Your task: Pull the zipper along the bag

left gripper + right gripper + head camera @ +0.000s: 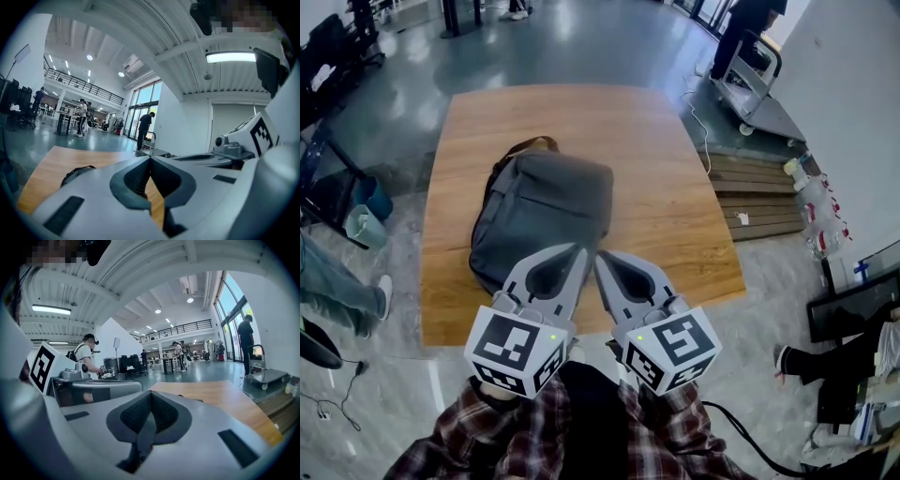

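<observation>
The grey bag lies flat on the wooden surface, with my left gripper and right gripper side by side over its near edge, fingers of both pressed together on nothing. I can't find the zipper's slider from here, so this fits a pull either pending or finished; any pull wants the fabric braced and a straight draw along the track.

Looks like a big open robotics lab or test hall, high white beamed ceiling, strip light, mezzanine railing, tall glass windows, shiny grey floor, black office chairs, platform trolley, people standing around workbenches out back
</observation>
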Demonstrator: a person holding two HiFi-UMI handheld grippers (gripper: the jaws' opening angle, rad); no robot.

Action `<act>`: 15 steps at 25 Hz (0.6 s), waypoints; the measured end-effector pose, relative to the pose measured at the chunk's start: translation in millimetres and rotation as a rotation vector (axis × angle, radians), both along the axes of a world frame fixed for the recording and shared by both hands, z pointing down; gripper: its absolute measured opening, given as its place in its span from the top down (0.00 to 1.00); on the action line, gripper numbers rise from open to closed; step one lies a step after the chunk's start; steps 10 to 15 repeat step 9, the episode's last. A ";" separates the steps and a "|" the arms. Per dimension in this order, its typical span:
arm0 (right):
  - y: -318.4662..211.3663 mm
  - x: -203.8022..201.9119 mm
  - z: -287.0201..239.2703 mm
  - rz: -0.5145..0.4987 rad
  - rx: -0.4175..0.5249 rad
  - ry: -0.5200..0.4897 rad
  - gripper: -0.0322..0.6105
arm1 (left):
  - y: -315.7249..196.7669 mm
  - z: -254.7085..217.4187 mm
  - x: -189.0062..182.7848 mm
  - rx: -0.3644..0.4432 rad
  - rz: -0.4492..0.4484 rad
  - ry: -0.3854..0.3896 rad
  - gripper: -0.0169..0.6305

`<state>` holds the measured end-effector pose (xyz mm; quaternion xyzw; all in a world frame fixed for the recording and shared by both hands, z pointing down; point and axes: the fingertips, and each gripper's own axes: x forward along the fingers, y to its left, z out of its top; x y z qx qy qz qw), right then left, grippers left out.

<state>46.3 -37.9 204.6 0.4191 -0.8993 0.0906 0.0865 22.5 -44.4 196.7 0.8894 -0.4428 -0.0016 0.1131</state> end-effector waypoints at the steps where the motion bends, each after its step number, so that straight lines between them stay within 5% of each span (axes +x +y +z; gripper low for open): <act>1: -0.6 0.3 1.2 0.000 -0.003 -0.004 0.94 | -0.8 1.0 0.4 0.000 0.001 -0.001 0.96; 15: -6.2 -3.1 -3.1 -0.028 -0.019 -0.050 0.94 | -8.4 0.4 4.1 0.005 0.011 -0.010 0.96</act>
